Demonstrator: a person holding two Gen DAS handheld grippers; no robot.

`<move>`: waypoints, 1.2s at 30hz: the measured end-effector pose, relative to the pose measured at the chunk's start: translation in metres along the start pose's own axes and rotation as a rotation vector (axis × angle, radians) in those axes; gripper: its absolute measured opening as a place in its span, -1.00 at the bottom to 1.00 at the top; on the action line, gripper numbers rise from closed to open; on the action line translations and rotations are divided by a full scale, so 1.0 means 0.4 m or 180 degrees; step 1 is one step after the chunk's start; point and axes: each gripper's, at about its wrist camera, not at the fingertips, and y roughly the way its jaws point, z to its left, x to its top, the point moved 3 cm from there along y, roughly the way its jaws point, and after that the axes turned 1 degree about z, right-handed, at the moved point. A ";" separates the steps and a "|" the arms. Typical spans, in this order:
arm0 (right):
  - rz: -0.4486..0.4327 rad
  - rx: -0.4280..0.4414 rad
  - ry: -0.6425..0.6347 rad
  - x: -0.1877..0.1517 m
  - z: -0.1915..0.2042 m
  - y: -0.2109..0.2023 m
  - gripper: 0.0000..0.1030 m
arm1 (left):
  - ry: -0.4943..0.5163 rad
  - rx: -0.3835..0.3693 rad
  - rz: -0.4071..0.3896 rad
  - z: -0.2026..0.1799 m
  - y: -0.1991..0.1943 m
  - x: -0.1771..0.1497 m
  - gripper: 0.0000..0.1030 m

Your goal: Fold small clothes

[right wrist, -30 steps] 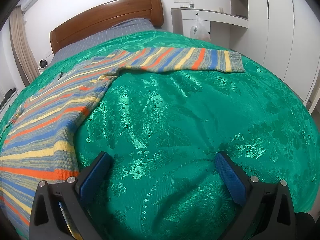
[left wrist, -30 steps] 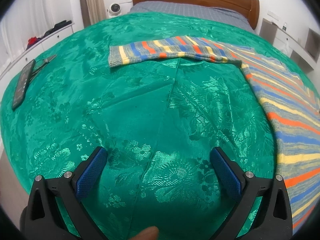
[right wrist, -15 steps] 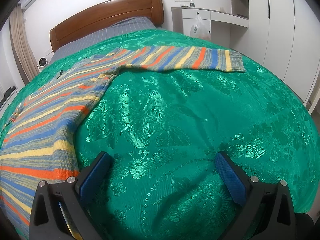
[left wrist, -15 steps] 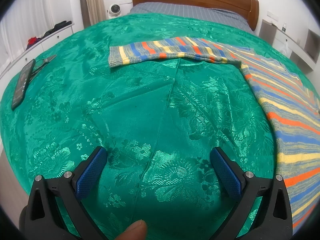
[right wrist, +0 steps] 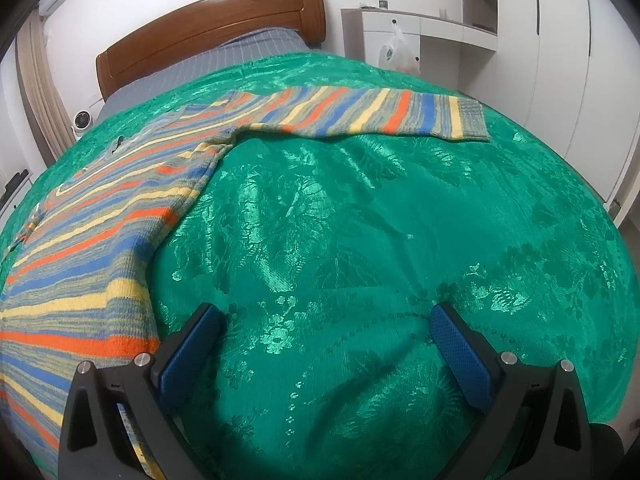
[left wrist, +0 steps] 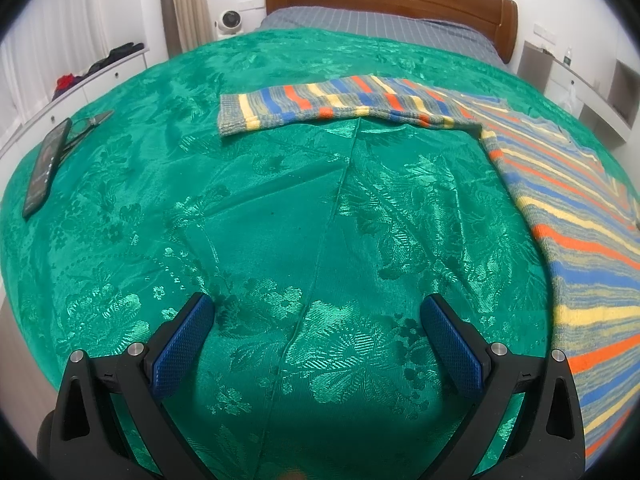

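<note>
Hovering low over the shiny green floral-patterned bedspread (left wrist: 280,208), the left gripper (left wrist: 316,320) has its blue-padded fingers spread wide with nothing between them, and the right gripper (right wrist: 326,328) is spread just the same over bare green cloth. The striped knit sweater in orange, blue, yellow and grey (left wrist: 580,216) lies flat between the two views, body to the left gripper's right, one sleeve (left wrist: 340,108) stretched out sideways, the other sleeve (right wrist: 380,116) reaching the opposite way. A dark phone (left wrist: 44,168) rests near the bedspread's left edge, well apart.
</note>
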 end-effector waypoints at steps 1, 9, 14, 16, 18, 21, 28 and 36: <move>0.0060 0.0006 -0.0021 0.005 0.001 -0.007 1.00 | 0.0003 -0.0010 0.0001 0.000 0.000 0.000 0.99; -0.0367 0.0422 0.0382 0.187 -0.181 -0.147 0.99 | 0.0042 0.0015 -0.0016 -0.003 -0.003 -0.003 0.99; -0.0150 0.0791 0.1415 0.339 -0.415 -0.073 0.98 | 0.0040 0.0029 -0.0028 -0.004 -0.001 -0.002 0.99; 0.0109 0.1137 0.1901 0.353 -0.477 0.001 0.82 | 0.0041 0.0034 -0.0029 -0.004 -0.001 -0.002 0.99; 0.0327 0.1310 0.2203 0.354 -0.506 0.069 0.71 | 0.0040 0.0040 -0.0032 -0.005 -0.001 -0.002 0.99; 0.0461 0.1270 0.2168 0.367 -0.500 0.124 0.57 | 0.0041 0.0051 -0.0038 -0.006 0.000 -0.002 0.99; 0.0723 0.1137 0.1889 0.392 -0.468 0.214 -0.90 | 0.0051 0.0096 -0.0064 -0.009 0.002 -0.004 0.99; 0.0512 0.0290 0.1284 0.454 -0.416 0.164 -0.97 | 0.0048 0.0097 -0.0070 -0.010 0.004 -0.003 0.99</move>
